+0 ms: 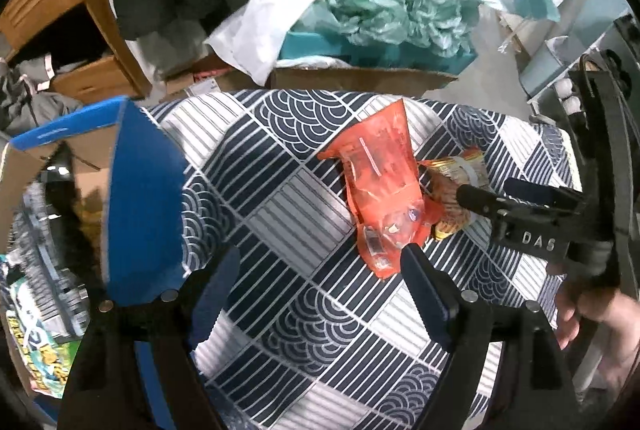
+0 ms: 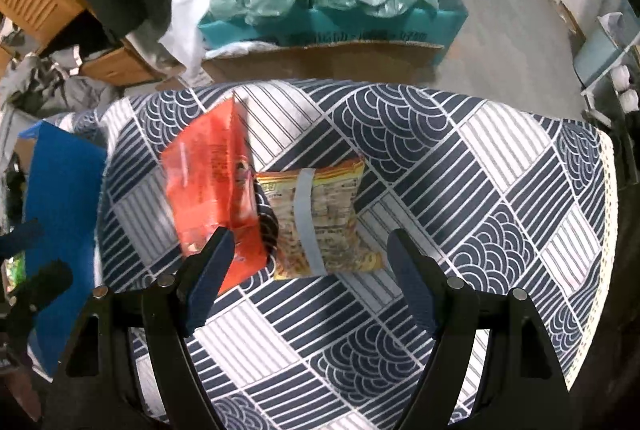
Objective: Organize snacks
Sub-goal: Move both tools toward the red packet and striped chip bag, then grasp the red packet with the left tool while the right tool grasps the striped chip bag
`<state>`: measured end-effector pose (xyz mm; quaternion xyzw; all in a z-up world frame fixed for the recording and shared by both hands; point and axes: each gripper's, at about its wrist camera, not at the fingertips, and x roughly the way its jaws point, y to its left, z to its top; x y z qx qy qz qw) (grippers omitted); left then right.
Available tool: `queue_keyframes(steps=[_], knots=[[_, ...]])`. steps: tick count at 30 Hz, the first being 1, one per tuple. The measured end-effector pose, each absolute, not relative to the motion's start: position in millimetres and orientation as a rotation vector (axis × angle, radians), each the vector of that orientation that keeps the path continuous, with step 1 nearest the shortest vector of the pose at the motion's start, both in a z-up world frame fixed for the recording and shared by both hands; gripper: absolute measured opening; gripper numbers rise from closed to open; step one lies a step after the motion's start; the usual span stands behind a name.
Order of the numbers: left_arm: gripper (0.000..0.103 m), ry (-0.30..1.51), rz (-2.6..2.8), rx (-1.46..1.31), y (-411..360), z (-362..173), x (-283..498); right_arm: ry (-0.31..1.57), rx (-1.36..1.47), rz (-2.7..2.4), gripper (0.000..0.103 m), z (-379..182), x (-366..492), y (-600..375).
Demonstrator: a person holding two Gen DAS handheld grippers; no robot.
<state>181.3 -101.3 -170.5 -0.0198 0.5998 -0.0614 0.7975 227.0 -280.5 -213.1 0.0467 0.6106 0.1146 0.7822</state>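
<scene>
While both tools hang over the patterned tabletop, neither grips anything. Left tool is released, jaws wide, nothing btwn them but cloth; the red snack bag lies just ahead of its right finger tip. Right tool is also released, jaws wide, with the yellow snack packet sitting btwn and just ahead of its fingers, no pad pressing on it. The red bag is ahead-left of that tool, its lower corner behind the left finger; the two packs touch or overlap at the edges.

Handling, as a guess: both look like light, thin film pouches, soft and crinkly, prob. slippery, contents likely brittle, so a hard squeeze could crush them. Best hold is likely a sealed end or flat edge, not the puffy middle. The yellow packet has a pale strip down its back; pinching across the width near one end seems safest.

An open cardboard box with blue flaps stands left of the left tool, prob. the drop spot.

Hard to tell: box contents are dark and blurred; printing on both packs is unreadable; in the left view the right tool covers most of the yellow packet; a hand is cut off at the frame edge.
</scene>
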Motion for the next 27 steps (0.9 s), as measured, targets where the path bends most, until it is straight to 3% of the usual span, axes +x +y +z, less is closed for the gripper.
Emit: queue_keyframes(steps=[12, 14, 16, 22, 27], knots=[[0.084, 1.306, -0.106, -0.075, -122, -197, 214, 1.356, 0.087, 0.224, 0.079, -244, 237, -276], [0.084, 1.315, -0.108, -0.103, -122, -200, 216, 1.352, 0.088, 0.232, 0.071, -247, 237, -276], [0.084, 1.333, -0.119, -0.15, -124, -203, 219, 1.372, 0.08, 0.231, 0.052, -254, 236, -275], [0.084, 1.351, -0.109, -0.173, -136, -214, 228, 1.378, 0.103, 0.204, 0.04, -255, 230, -287], [0.084, 1.367, -0.096, -0.185, -145, -222, 231, 1.364, 0.117, 0.173, 0.039, -249, 225, -299]])
